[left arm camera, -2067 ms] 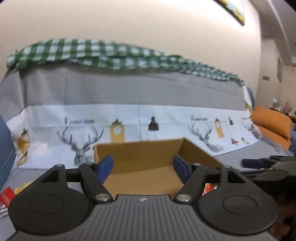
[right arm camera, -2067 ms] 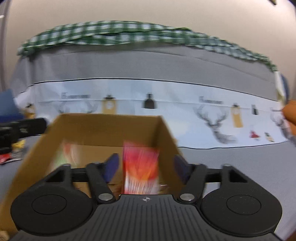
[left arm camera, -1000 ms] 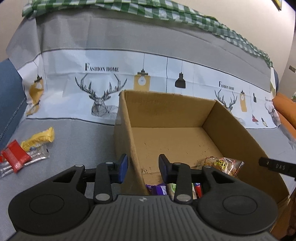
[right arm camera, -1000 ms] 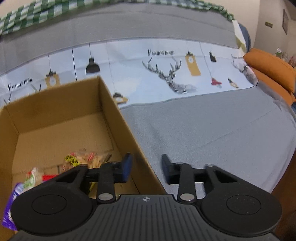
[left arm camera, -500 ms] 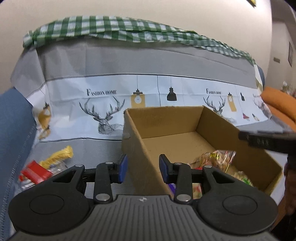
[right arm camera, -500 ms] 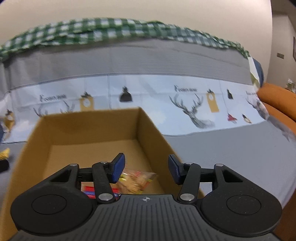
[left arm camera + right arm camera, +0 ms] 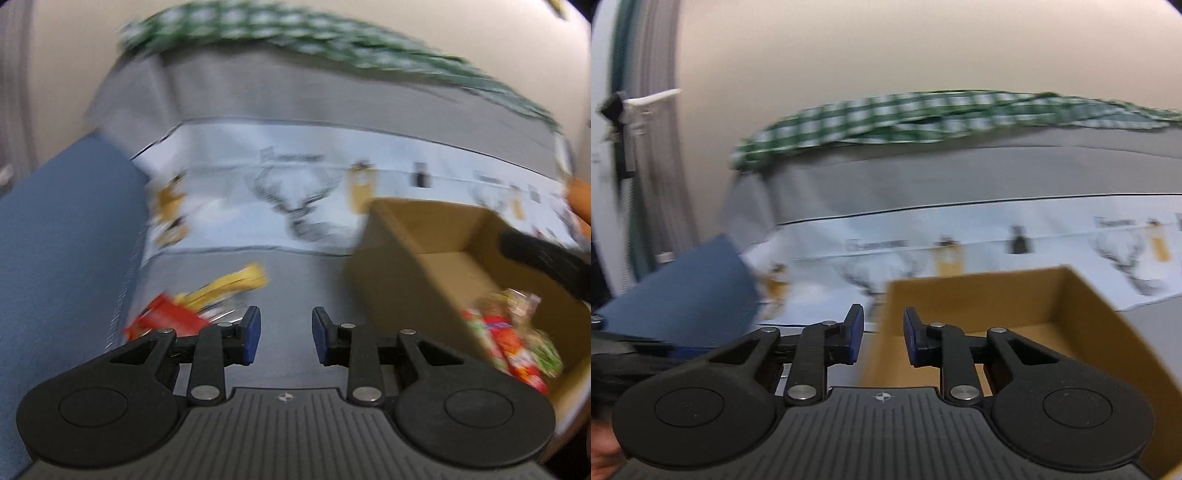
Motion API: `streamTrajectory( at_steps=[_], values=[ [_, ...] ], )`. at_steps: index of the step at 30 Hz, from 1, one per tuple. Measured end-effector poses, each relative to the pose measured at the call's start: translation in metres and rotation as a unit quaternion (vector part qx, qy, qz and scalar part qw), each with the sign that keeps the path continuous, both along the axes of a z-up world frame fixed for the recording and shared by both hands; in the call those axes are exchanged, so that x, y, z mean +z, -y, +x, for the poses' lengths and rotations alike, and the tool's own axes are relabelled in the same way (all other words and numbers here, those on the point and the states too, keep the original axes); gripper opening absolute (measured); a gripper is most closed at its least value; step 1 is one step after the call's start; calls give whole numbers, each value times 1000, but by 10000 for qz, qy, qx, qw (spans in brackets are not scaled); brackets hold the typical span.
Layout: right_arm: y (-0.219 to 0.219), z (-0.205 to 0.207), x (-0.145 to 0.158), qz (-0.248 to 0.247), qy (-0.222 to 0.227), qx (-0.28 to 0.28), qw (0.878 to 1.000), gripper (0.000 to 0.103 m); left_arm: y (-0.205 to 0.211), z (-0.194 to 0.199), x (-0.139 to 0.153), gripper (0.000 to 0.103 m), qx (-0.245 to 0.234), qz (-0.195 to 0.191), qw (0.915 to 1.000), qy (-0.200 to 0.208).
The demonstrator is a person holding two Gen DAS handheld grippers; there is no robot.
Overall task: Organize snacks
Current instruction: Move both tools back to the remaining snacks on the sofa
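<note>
The left wrist view is blurred. My left gripper (image 7: 285, 336) hangs over the grey sofa seat with its jaws closing and nothing between them. Just left of it lie loose snacks: a red packet (image 7: 162, 318) and a yellow packet (image 7: 231, 283). The cardboard box (image 7: 402, 258) stands to its right, with several snack packets (image 7: 511, 341) inside. My right gripper (image 7: 883, 339) hovers at the box's (image 7: 982, 299) near left corner. Its jaws are closing to a narrow gap and hold nothing. Its dark finger (image 7: 543, 260) reaches over the box.
A blue cushion (image 7: 62, 236) borders the seat on the left. A deer-print cover (image 7: 303, 206) hangs over the sofa back, with a green checked cloth (image 7: 923, 118) along the top. An orange cushion (image 7: 580, 201) shows at far right.
Both views have swung left. My left gripper has left the box wall and now points at the seat by the loose snacks. The right jaws have narrowed markedly, the left ones slightly.
</note>
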State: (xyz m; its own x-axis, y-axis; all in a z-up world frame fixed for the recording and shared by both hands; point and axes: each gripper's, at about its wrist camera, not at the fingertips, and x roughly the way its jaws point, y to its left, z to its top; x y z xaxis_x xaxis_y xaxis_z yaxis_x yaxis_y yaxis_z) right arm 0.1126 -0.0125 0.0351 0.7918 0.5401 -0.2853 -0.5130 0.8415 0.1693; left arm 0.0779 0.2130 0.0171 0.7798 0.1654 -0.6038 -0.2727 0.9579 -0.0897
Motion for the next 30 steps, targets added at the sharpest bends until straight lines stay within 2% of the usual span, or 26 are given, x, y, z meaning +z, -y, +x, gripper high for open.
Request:
streamTrajectory(
  at_steps=[2, 4, 8, 10, 11, 14, 16, 20, 25, 28, 30],
  values=[
    [-20, -3, -2, -43, -64, 296, 9995, 25, -21, 4, -6, 34, 461, -199, 9986, -158],
    [-41, -7, -7, -67, -188, 560, 9982, 25, -39, 6, -8, 34, 818, -361, 9959, -147],
    [-83, -10, -19, -98, -555, 973, 9937, 26, -60, 12, -8, 34, 1192, -315, 9923, -110],
    [-102, -13, -28, -192, -786, 1132, 9903, 28, -67, 18, -9, 35, 1317, -260, 9909, -117],
    [-112, -16, -33, -292, -899, 1206, 9882, 33, -72, 21, -11, 35, 1373, -256, 9901, -116],
    [-133, -19, -45, -549, -1221, 1342, 9819, 42, -83, 36, -18, 39, 1456, -349, 9886, -165],
    [-143, -18, -52, -616, -1454, 1395, 9775, 43, -85, 50, -25, 43, 1432, -328, 9888, -250],
    [-152, -11, -61, -620, -1864, 1439, 9699, 49, -90, 80, -38, 69, 1408, 23, 9895, -339],
    [-150, 4, -66, -578, -2185, 1293, 9655, 54, -100, 113, -56, 70, 1308, 124, 9903, -447],
    [-148, 14, -71, -538, -2424, 1153, 9618, 56, -109, 129, -76, 72, 1367, -106, 9866, -879],
    [-148, 19, -75, -522, -2564, 1097, 9589, 56, -122, 134, -92, 73, 1533, -610, 9778, -1289]
  ],
)
